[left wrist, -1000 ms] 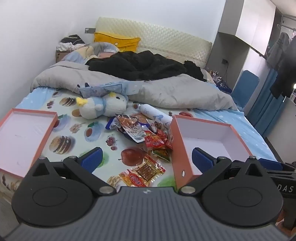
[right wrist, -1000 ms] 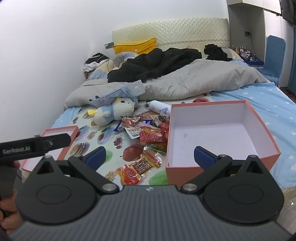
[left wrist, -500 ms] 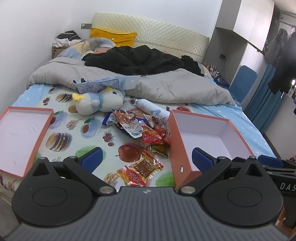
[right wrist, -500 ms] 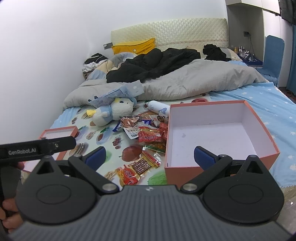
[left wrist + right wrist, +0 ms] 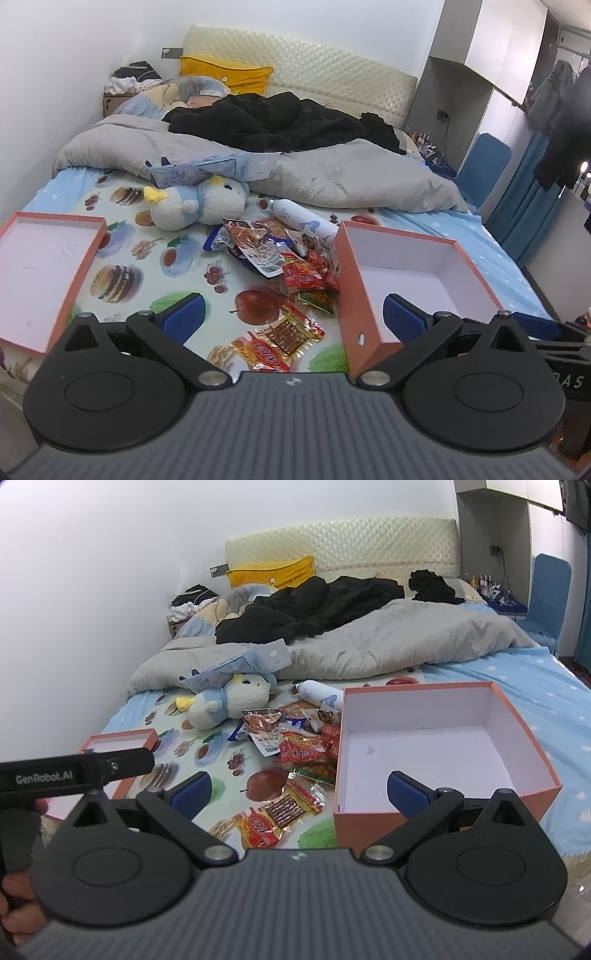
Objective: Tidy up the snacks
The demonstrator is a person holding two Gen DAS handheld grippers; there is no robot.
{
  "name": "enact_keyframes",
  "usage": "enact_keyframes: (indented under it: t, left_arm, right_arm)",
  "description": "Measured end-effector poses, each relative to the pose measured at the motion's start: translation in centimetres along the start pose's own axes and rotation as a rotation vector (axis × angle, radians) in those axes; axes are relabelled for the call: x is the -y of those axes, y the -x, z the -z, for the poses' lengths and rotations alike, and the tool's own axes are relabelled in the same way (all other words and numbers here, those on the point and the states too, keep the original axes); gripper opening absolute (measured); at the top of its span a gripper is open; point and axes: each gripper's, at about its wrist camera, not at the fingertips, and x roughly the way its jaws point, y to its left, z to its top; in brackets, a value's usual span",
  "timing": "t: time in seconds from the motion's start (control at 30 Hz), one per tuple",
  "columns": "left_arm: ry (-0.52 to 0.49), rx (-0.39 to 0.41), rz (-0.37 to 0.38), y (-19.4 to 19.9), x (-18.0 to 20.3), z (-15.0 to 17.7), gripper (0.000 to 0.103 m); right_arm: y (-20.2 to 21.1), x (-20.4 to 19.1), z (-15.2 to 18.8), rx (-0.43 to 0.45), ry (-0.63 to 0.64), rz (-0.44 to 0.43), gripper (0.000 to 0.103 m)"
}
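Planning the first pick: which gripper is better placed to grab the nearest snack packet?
Probably the left gripper: it is open and the nearest snack packet lies right between its fingers. The right gripper, also open, sits more over the deep box.

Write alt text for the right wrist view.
An open hand-held gripper hovers empty over a bed where a pile of snack packets lies between a deep, empty salmon box and a shallow salmon lid. A plush penguin, white bottle and grey duvet lie behind.
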Motion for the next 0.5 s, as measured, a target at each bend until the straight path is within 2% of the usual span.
enact_keyframes:
  t: [0.5]
  left_arm:
    - [-0.001, 0.0, 0.001, 0.17, 0.26, -0.1, 0.103]
  right_arm:
    - [-0.22, -0.14, 0.08, -0.011, -0.005, -0.008, 0.103]
